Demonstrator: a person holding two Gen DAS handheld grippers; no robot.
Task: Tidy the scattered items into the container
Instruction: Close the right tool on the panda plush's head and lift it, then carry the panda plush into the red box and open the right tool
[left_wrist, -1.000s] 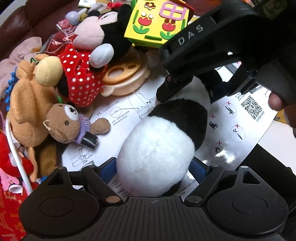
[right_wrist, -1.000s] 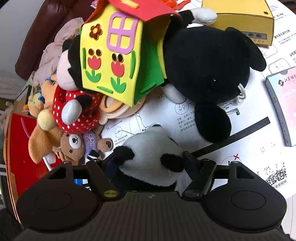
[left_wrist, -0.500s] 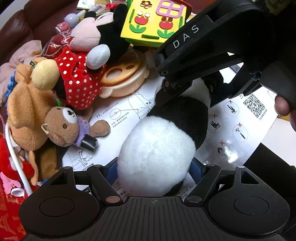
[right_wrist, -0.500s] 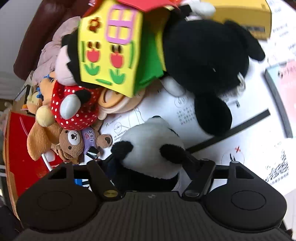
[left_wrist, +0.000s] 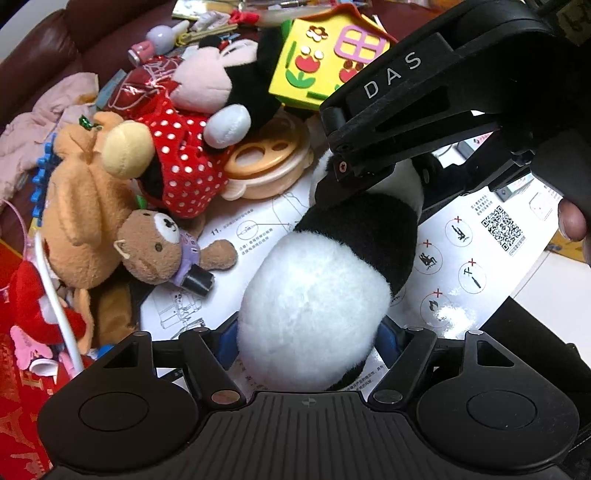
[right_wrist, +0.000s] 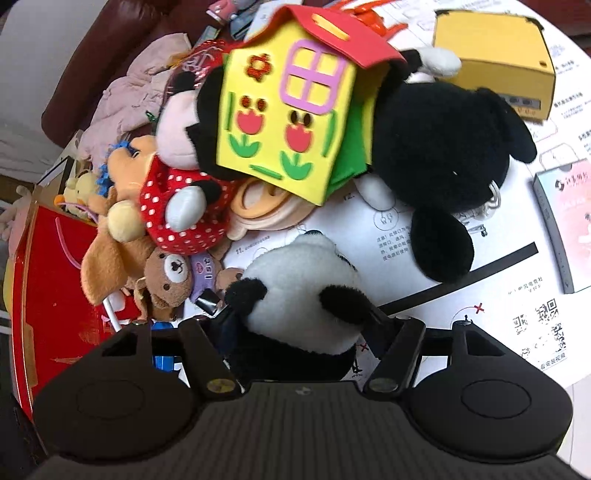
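Observation:
A black and white plush panda (left_wrist: 325, 295) lies on a printed instruction sheet (left_wrist: 480, 266). My left gripper (left_wrist: 310, 343) is shut on its white rear end. My right gripper (right_wrist: 299, 328) is shut on its head, between the black ears; its black body also shows in the left wrist view (left_wrist: 424, 110), above the panda. A red box (right_wrist: 48, 280) with toys inside stands at the left. A small brown bear (left_wrist: 159, 251), a red polka-dot mouse plush (left_wrist: 177, 166) and a tan plush (left_wrist: 81, 221) lie in a heap beside it.
A yellow foam house (right_wrist: 291, 122) leans on a large black plush (right_wrist: 443, 147). An orange plastic lid (left_wrist: 266, 162) lies under the heap. A yellow carton (right_wrist: 495, 62) and a pink booklet (right_wrist: 569, 221) sit at the right. A brown sofa (left_wrist: 44, 48) is behind.
Both grippers stay shut on the panda. Both views have shifted slightly; the heap of toys sits a little lower and closer in the right wrist view.

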